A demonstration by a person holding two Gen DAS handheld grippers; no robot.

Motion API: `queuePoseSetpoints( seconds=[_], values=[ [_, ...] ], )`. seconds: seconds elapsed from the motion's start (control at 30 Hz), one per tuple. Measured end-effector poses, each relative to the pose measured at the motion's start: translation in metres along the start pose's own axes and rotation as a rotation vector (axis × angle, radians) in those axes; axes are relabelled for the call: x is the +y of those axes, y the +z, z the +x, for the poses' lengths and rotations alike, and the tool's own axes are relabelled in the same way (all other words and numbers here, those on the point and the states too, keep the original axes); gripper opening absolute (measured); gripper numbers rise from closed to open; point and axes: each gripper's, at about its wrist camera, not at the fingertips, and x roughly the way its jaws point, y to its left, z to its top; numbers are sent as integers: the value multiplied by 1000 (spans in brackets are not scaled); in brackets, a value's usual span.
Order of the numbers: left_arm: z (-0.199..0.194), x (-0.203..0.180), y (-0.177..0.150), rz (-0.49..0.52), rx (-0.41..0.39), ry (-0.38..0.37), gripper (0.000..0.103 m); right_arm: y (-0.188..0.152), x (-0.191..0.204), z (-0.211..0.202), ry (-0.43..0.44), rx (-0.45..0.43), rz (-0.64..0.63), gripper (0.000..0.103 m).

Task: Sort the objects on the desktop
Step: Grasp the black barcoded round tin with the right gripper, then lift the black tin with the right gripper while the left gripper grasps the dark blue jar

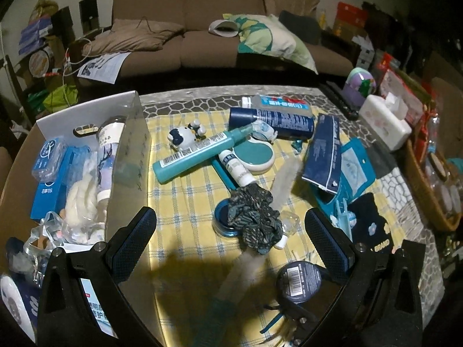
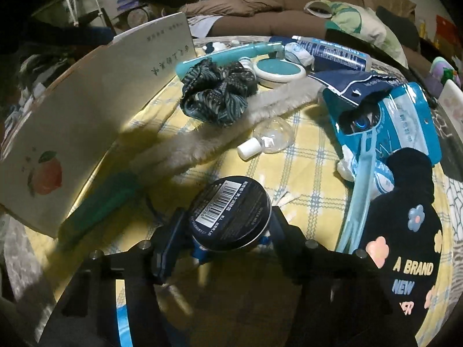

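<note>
Right gripper [image 2: 228, 225] clamped on round, dark, barcoded tin [image 2: 230, 217] above yellow plaid cloth [image 2: 303, 170]. Left gripper [image 1: 231, 231] spread wide, empty, over crinkled patterned scrunchie [image 1: 254, 217], beside white cardboard box [image 1: 133, 133].

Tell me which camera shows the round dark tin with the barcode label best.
The right wrist view: the dark tin sits central and close, barcode readable, clamped in the right gripper. The left wrist view shows it smaller, near the bottom edge, with the right gripper under it.
</note>
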Motion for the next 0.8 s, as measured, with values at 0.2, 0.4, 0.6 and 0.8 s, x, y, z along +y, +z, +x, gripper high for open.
queuePoseSetpoints(
  seconds=[0.2, 0.4, 0.6, 0.8],
  values=[
    [3, -3, -2, -10, 12, -5, 103, 2, -9, -31, -3, -49, 76, 59],
    [20, -16, -11, -2, 63, -26, 102, 0, -25, -85, 21, -159, 207, 59],
    [49, -25, -19, -23, 138, -57, 94, 1, -26, -85, 27, -121, 196, 59],
    [70, -30, -28, -57, 175, -92, 90, -2, -43, -75, 38, -94, 214, 59]
  ],
)
